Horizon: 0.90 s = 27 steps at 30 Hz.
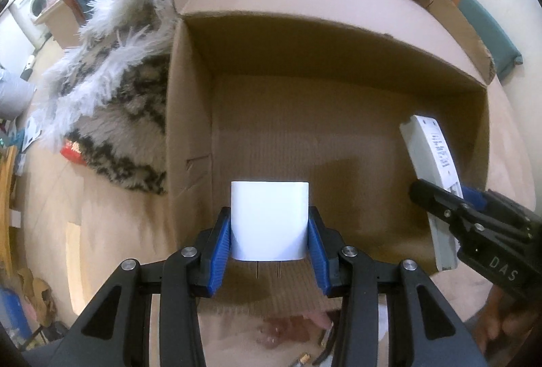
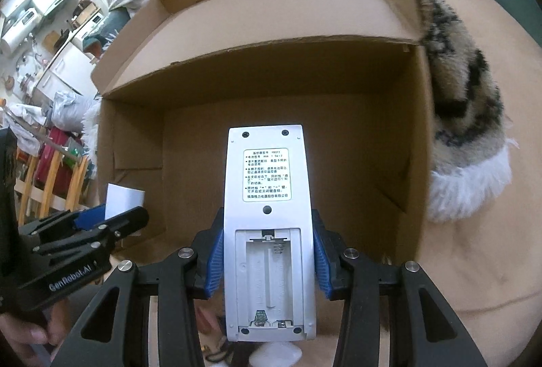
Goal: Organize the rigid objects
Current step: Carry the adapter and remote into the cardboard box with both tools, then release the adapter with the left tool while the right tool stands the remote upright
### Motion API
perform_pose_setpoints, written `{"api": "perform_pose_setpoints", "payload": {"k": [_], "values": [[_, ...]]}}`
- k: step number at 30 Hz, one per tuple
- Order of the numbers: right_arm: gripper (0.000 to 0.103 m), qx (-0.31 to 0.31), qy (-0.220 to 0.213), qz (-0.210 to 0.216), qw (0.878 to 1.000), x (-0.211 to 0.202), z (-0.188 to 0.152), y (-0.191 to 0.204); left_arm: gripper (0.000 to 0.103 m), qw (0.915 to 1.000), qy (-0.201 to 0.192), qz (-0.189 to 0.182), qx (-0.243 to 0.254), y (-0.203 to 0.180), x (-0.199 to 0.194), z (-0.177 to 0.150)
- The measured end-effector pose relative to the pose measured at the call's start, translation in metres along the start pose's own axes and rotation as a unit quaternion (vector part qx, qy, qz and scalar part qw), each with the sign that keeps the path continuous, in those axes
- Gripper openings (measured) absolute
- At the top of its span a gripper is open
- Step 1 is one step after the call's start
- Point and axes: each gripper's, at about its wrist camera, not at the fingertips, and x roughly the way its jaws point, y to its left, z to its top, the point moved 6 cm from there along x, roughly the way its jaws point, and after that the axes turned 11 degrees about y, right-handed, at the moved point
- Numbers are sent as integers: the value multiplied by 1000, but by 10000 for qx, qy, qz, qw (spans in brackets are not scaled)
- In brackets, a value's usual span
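Two grippers hang over the near edge of an open cardboard box, both tilted steeply down toward its bare brown floor. Held by the left gripper, a white plug adapter sits squeezed between the blue pads, jaws partly closed on its sides, its two metal prongs pointing back at 6 o'clock. Partly closed jaws on the right gripper clamp a white remote control, back side up with the battery bay uncovered and a printed label at 12 o'clock. From the left wrist view the remote lies at 3 o'clock; from the right wrist view the adapter shows at 9 o'clock. Outside the box a shaggy fur throw lies against its wall.
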Motion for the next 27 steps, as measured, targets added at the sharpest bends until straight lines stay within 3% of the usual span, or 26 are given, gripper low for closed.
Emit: {"api": "perform_pose_setpoints", "payload": {"k": [5, 9, 27], "values": [[46, -99, 44, -4, 9999, 16, 2, 1, 39, 9999, 59, -108, -63, 0, 17, 3], [46, -128, 134, 1, 9998, 28, 2, 3, 39, 9996, -218, 82, 172, -11, 19, 4], [46, 17, 446, -351, 9984, 67, 8, -3, 39, 9976, -539, 182, 406, -39, 21, 6]]}}
